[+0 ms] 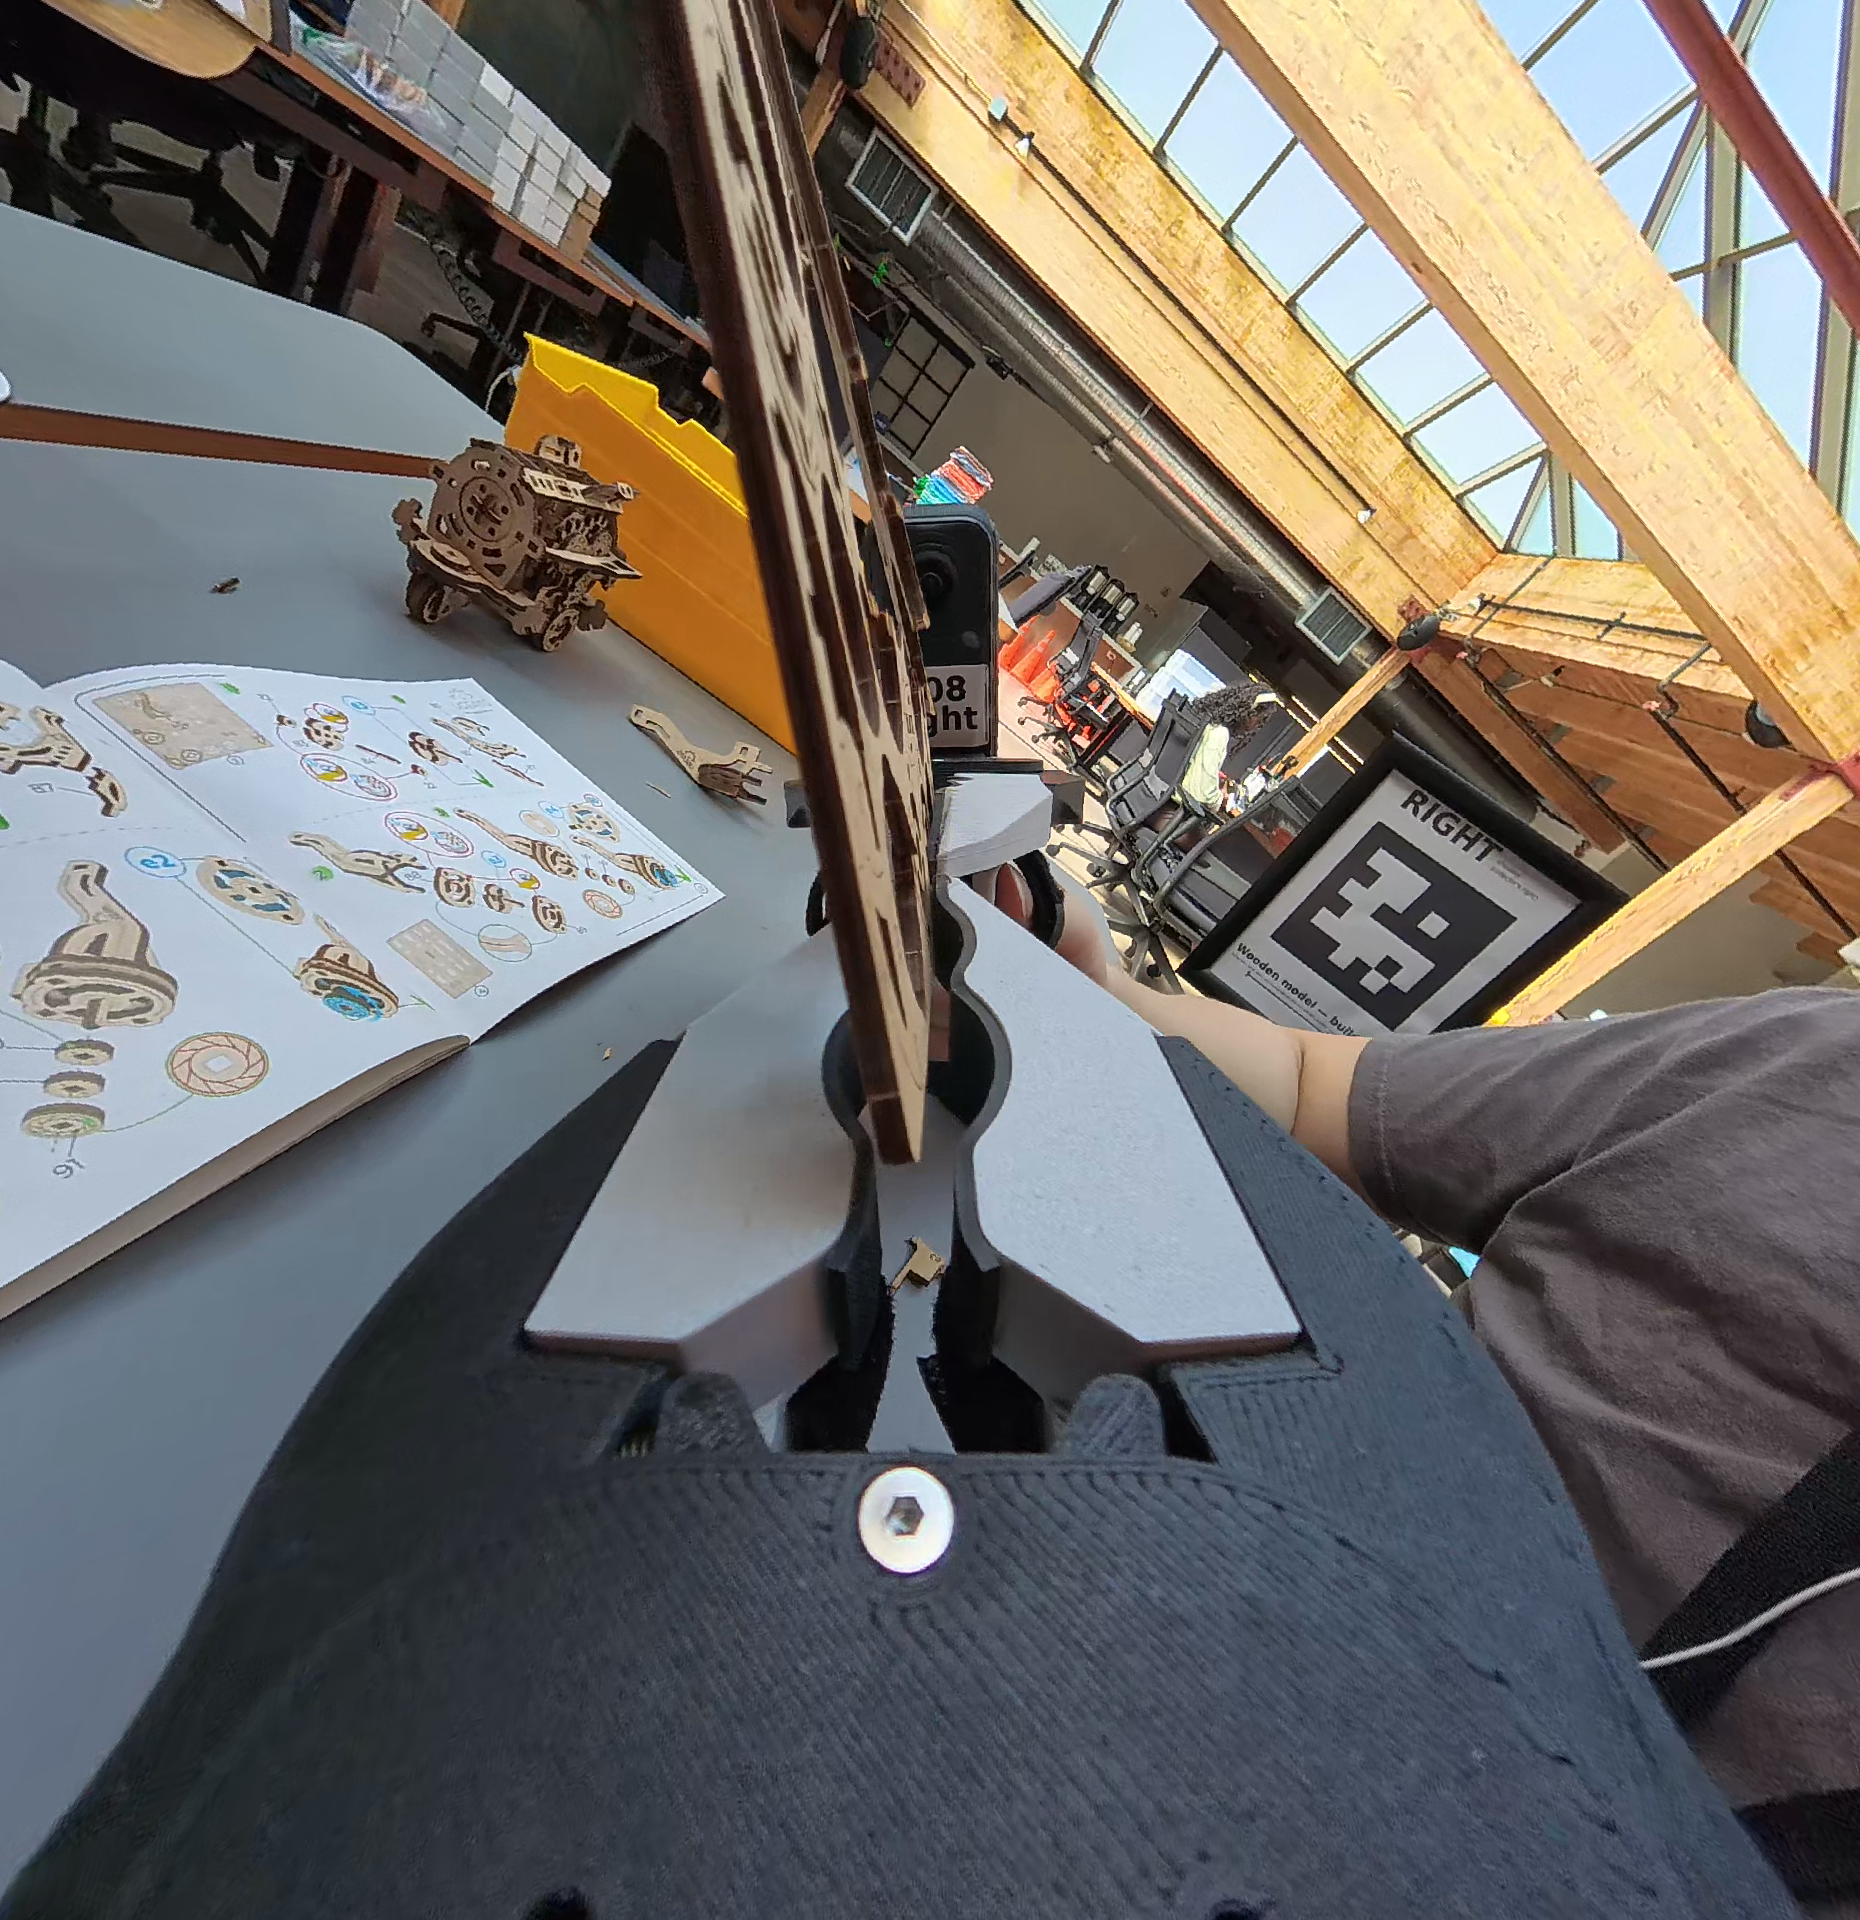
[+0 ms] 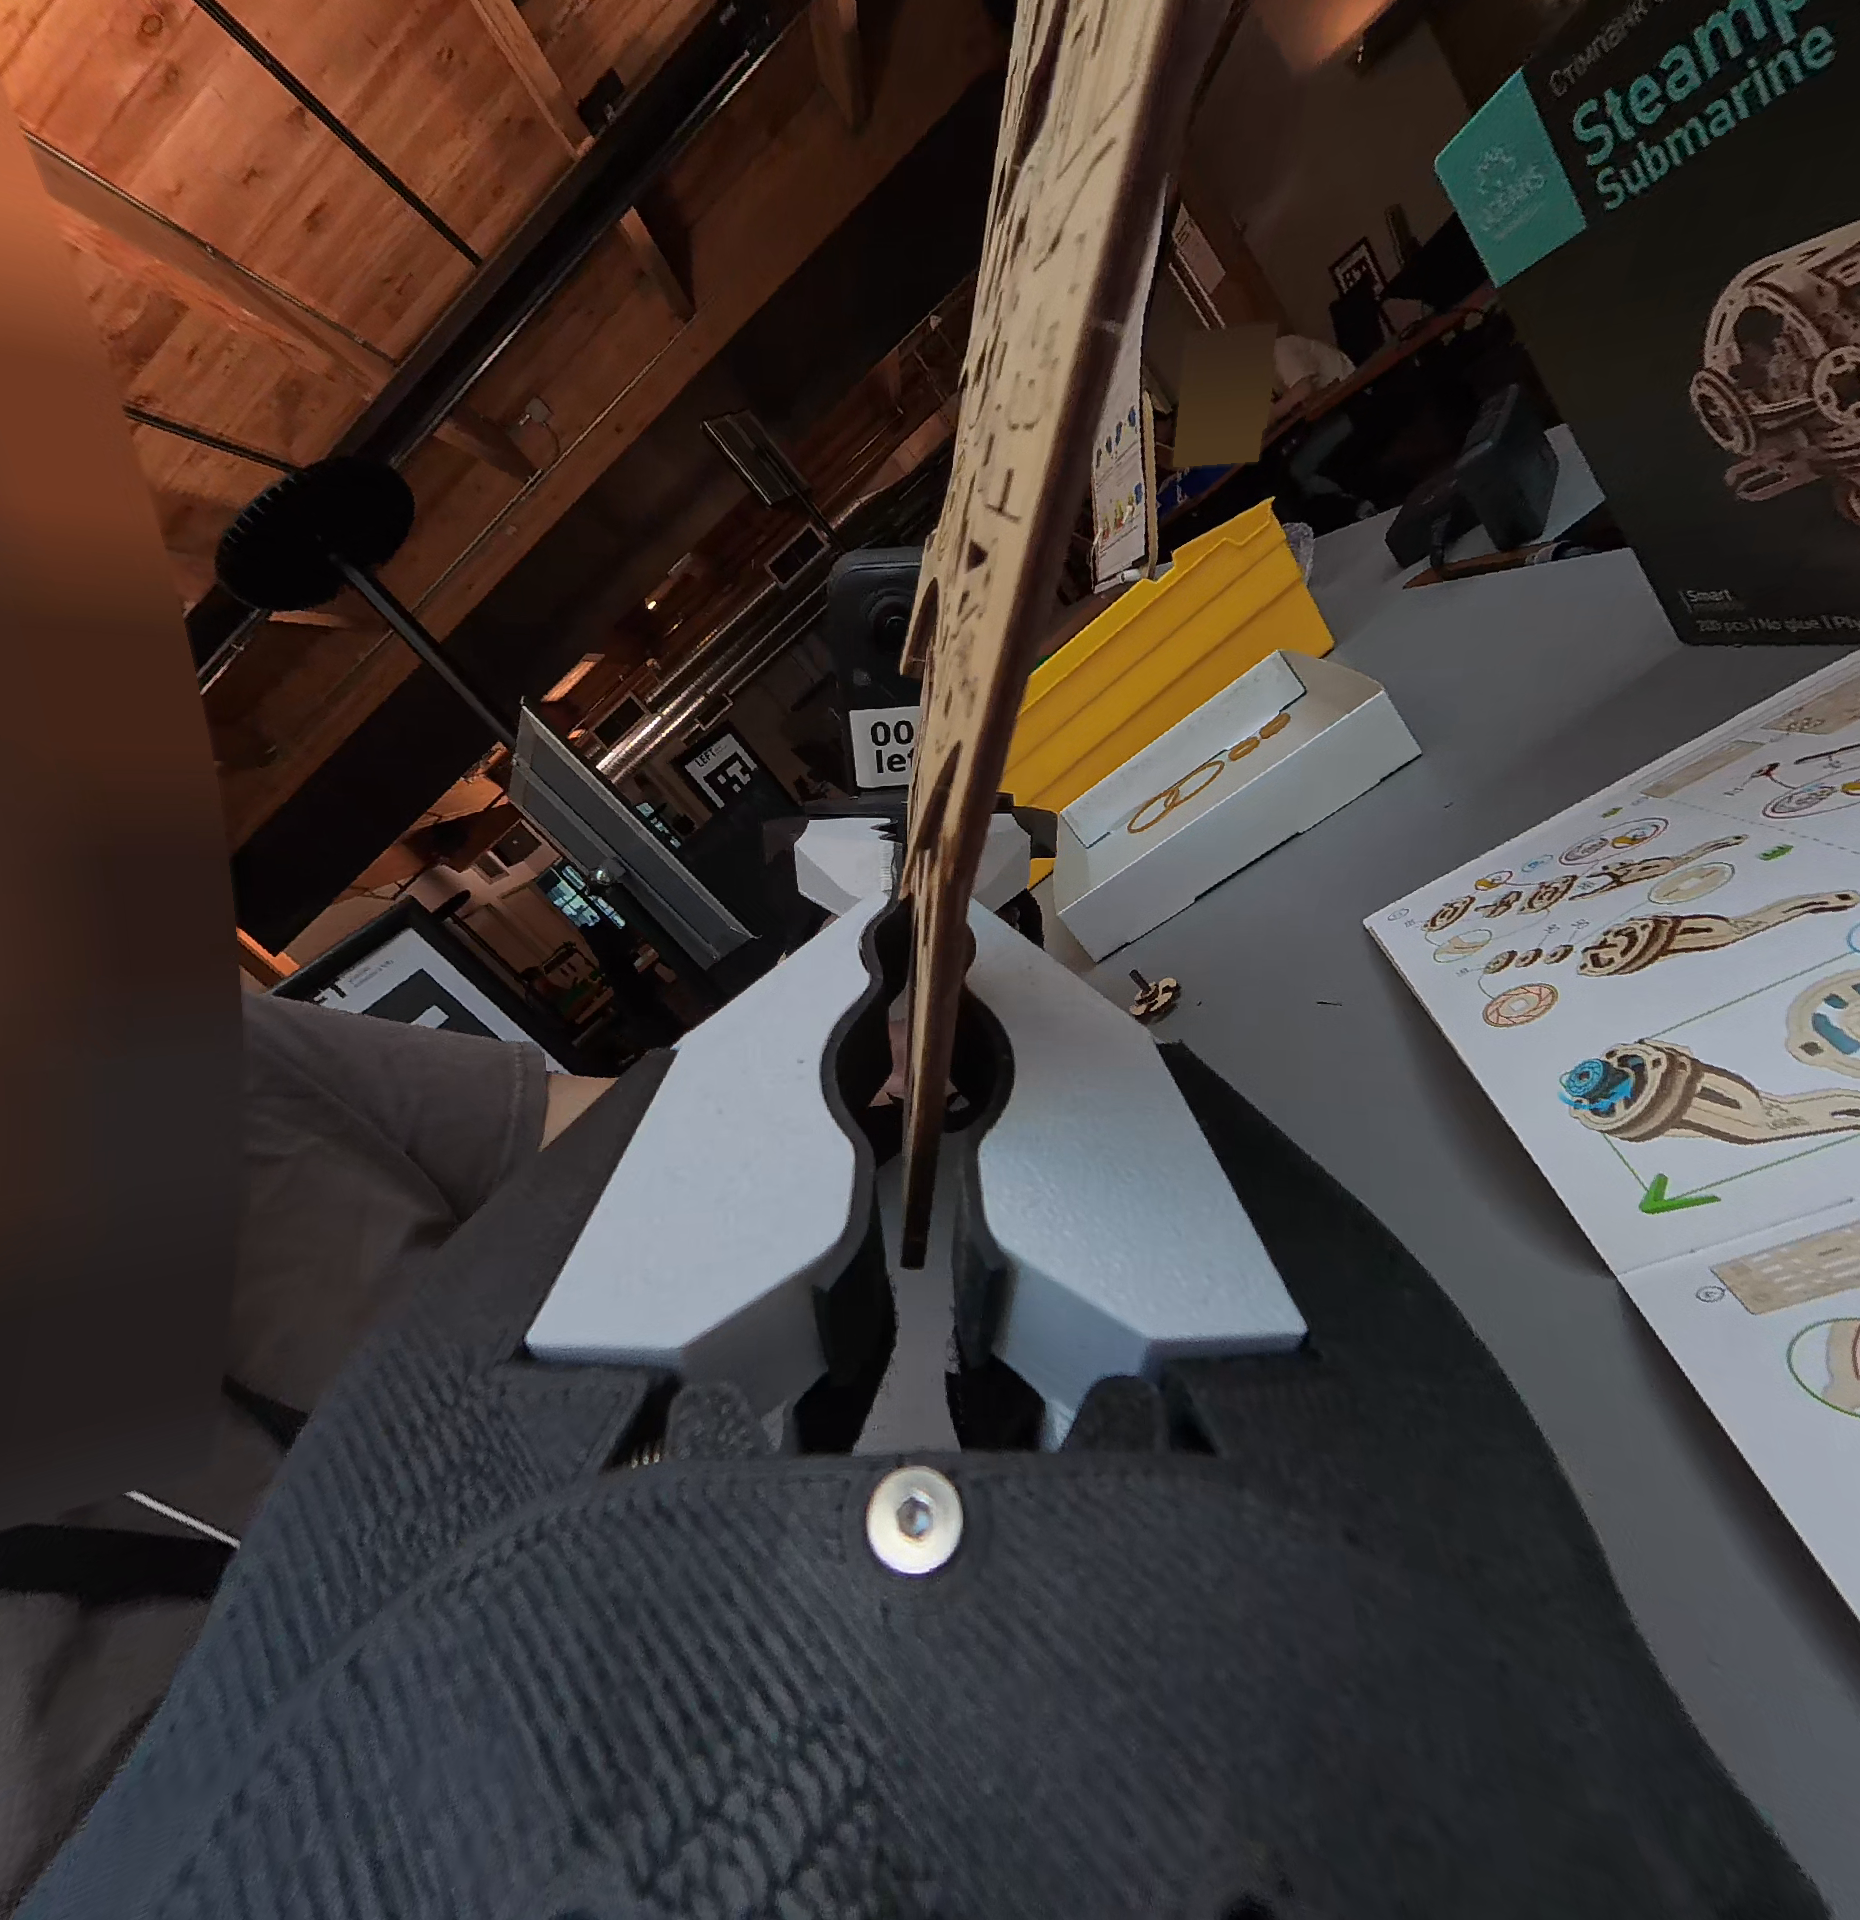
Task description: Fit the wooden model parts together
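A thin laser-cut wooden sheet [image 1: 801,499] stands on edge between both tools, tilted, its face scorched dark brown around the cut-out part shapes and its underside paler [image 2: 1051,416]. The left gripper [image 1: 910,997] is clamped on its lower edge, grey fingers [image 1: 739,1132] pressed to either face; the right gripper [image 2: 931,1023] is clamped on the same sheet from the opposite side. To the left tongs' left, on the grey table [image 1: 178,520], lie an open instruction booklet [image 1: 282,883], a part-built wooden model [image 1: 515,540], a loose wooden piece [image 1: 702,753] and a yellow bin [image 1: 645,488].
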`<state>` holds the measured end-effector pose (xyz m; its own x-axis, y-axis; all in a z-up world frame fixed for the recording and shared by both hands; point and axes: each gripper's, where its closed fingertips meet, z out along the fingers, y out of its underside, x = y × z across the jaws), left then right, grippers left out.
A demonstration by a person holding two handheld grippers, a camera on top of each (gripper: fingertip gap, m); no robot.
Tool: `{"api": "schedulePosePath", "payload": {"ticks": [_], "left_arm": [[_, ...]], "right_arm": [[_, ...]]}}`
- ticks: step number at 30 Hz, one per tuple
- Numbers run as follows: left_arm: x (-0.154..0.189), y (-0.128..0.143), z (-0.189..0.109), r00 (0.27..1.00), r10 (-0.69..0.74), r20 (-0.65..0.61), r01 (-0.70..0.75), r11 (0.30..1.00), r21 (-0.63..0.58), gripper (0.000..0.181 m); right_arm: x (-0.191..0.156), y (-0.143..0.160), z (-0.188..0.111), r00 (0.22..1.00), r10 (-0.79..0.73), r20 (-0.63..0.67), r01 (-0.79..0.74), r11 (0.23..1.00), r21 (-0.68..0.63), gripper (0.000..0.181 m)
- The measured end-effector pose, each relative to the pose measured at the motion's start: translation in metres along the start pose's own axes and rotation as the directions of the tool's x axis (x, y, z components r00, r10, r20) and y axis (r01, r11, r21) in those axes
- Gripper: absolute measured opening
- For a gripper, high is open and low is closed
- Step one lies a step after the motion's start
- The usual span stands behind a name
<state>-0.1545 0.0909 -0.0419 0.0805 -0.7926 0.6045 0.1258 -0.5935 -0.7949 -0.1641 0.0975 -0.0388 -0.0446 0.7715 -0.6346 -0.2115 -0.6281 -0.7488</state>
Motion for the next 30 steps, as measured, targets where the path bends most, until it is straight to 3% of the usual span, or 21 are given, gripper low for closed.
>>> {"api": "schedulePosePath", "payload": {"ticks": [30], "left_arm": [[-0.0019,0.0041,0.0017,1.0,-0.011,-0.004,0.011,1.0,-0.013,0.0]], "right_arm": [[0.0014,0.0017,-0.0047,0.998,-0.058,-0.035,0.057,0.998,-0.037,0.001]]}}
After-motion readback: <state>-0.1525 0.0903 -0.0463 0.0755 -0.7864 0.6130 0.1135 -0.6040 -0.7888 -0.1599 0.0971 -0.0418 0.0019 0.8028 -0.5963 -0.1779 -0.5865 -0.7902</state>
